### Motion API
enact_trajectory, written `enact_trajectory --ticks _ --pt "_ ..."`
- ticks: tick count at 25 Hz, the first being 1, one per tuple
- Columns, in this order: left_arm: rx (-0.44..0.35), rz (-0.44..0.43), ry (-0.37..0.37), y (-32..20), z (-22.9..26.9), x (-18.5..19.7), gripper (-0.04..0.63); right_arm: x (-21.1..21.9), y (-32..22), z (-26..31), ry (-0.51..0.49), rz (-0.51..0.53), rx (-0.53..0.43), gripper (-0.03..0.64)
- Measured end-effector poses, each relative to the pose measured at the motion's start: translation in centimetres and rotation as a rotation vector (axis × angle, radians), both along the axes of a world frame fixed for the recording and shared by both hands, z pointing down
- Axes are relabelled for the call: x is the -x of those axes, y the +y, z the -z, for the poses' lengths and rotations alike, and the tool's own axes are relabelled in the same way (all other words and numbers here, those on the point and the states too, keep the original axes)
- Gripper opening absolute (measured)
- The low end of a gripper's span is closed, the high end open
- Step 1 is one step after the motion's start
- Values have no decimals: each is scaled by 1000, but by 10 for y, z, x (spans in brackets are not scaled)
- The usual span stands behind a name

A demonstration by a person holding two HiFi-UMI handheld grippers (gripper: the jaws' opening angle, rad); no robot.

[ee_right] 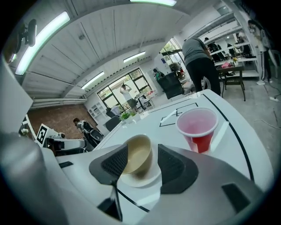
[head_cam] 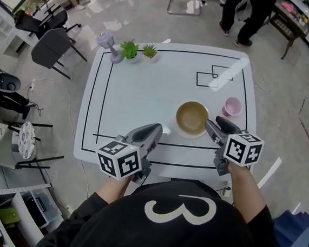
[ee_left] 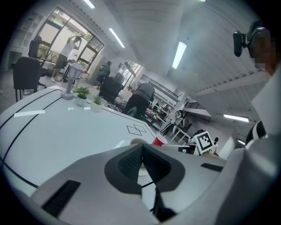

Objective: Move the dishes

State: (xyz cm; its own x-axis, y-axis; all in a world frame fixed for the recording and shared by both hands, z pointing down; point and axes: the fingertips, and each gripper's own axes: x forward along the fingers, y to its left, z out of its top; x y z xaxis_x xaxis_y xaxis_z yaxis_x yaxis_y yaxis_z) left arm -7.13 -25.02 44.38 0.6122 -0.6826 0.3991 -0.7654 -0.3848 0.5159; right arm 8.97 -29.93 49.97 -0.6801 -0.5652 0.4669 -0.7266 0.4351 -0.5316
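Two dark ribbed pads (ee_right: 115,162) of the right gripper (ee_right: 142,153) are spread apart, and the bowl (ee_right: 138,154) is seen in the gap between them, just past their tips. From the head view the right gripper (head_cam: 215,126) is seen just beside the right rim of the bowl (head_cam: 192,117); whether it touches the rim cannot be told. Nothing is pinched by it. The pads (ee_left: 131,162) of the left gripper (ee_left: 142,151) are pressed together at their tips, with nothing held between them. The left gripper (head_cam: 155,131) is set to the near left of the bowl, apart from it.

Most of the bowl is hidden behind the left gripper's body in the left gripper view, so that only a sliver of its rim is shown. The near part of the plate (ee_right: 145,179) is covered by the right gripper's jaws, and the near edge of the table (head_cam: 135,96) is cut off by the person's head and shoulders.

The bowl is round and tan inside and is set on a white plate, on the right half of the table near the front lines. A red cup (head_cam: 232,106) with a pale pink inside (ee_right: 197,125) is placed upright just to the far right of it. Two small green plants (head_cam: 130,49) are stood at the far edge.
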Motion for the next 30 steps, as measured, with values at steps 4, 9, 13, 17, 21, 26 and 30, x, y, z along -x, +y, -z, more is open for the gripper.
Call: enact_trajectory --ticks 4,9,13,17,21,26,30 --pt "1 7 -3 2 -1 6 2 8 -2 -17 0 -7 44 199" --pt "6 18 -4 4 -5 13 2 15 -8 -29 -12 -24 85 190" --pt "1 15 -8 4 -5 18 2 19 -11 -36 -23 -43 117 173" --pt "2 25 -7 6 -5 24 2 22 -11 -39 -51 -80 146 124" --pt "2 30 -5 8 -6 30 2 23 -14 -39 -44 -120 144 73" --pt "1 30 -5 10 -6 35 2 19 -17 -42 -7 -155 140 14" --pt "4 42 6 9 -6 41 3 19 -19 -39 3 -165 133 12"
